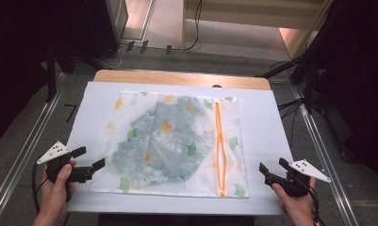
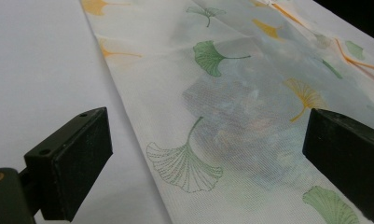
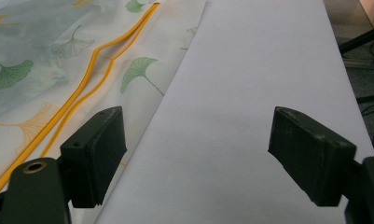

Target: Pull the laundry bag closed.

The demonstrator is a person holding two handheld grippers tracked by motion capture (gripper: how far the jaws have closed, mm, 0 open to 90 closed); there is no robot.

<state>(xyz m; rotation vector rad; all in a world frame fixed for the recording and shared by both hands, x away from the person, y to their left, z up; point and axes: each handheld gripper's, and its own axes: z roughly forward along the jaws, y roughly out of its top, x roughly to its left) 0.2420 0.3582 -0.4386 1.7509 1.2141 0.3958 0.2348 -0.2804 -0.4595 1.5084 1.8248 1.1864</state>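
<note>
A mesh laundry bag lay flat on a white-covered table, with an open gripper waiting at each near corner.

The table (image 1: 267, 117), wooden at its far edge and covered by a white sheet (image 1: 97, 101), carried the mesh bag (image 1: 130, 106) at its middle; the bag was translucent white, printed with green and yellow ginkgo leaves. Inside the bag, toward its left and centre, a crumpled blue-green floral garment (image 1: 165, 139) showed through the mesh. An orange zipper (image 1: 218, 141) ran front to back near the bag's right edge, gaping partway along. The left gripper (image 1: 90, 158) hung just off the bag's near-left corner, jaws spread and holding nothing. The right gripper (image 1: 272, 165) sat over bare sheet, apart from the bag's near-right corner, jaws likewise released and empty.
</note>
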